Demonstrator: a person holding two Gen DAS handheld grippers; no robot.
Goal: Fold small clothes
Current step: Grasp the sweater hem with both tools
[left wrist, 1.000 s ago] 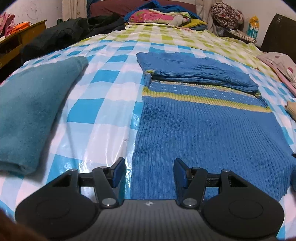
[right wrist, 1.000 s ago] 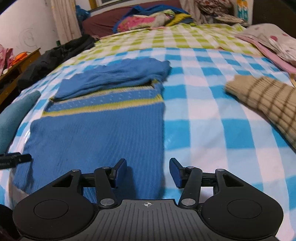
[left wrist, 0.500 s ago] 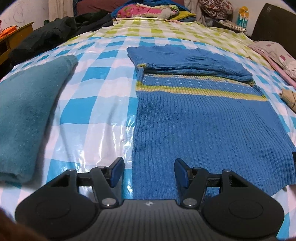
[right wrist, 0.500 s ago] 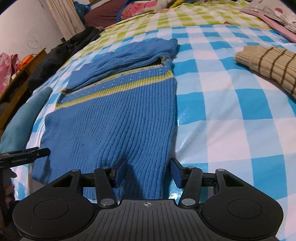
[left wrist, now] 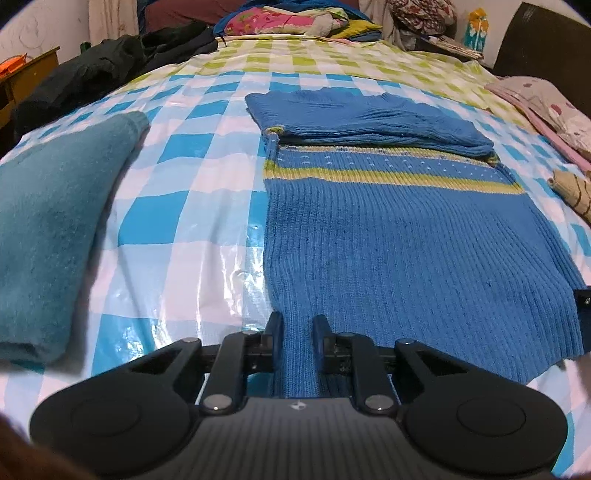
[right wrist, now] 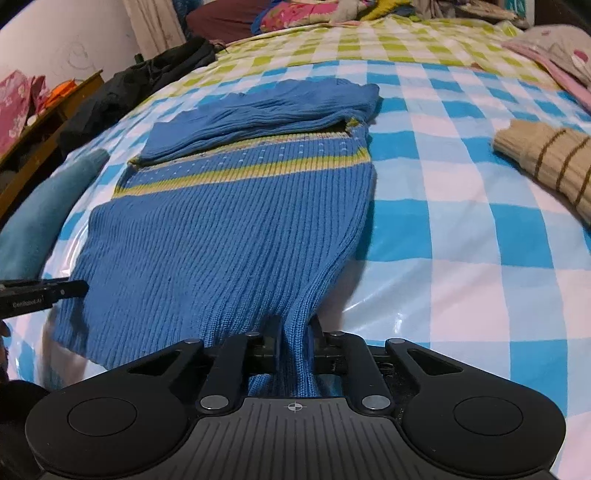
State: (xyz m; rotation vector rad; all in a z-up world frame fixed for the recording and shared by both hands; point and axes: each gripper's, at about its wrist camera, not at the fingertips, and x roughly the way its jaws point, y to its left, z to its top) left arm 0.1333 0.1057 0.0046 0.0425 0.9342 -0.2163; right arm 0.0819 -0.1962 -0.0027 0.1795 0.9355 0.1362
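Observation:
A blue knit sweater [left wrist: 406, 236] with a yellow stripe lies flat on the checked bed cover, its sleeves folded over the far end. My left gripper [left wrist: 298, 325] is shut on the sweater's near left hem corner. In the right wrist view the same sweater [right wrist: 229, 221] shows, and my right gripper [right wrist: 294, 325] is shut on its near right hem corner, with the fabric bunched between the jaws. The left gripper's tip [right wrist: 55, 290] shows at the left edge of the right wrist view.
A folded teal garment [left wrist: 48, 229] lies left of the sweater. A beige striped knit [right wrist: 550, 162] lies to the right. Dark clothes [left wrist: 110, 70] and bedding [left wrist: 288, 18] are piled at the far end. A pink garment [left wrist: 546, 107] lies far right.
Both grippers moved forward onto the near hem and closed on it, one at each corner. The hem fabric now bunches up between the jaws.

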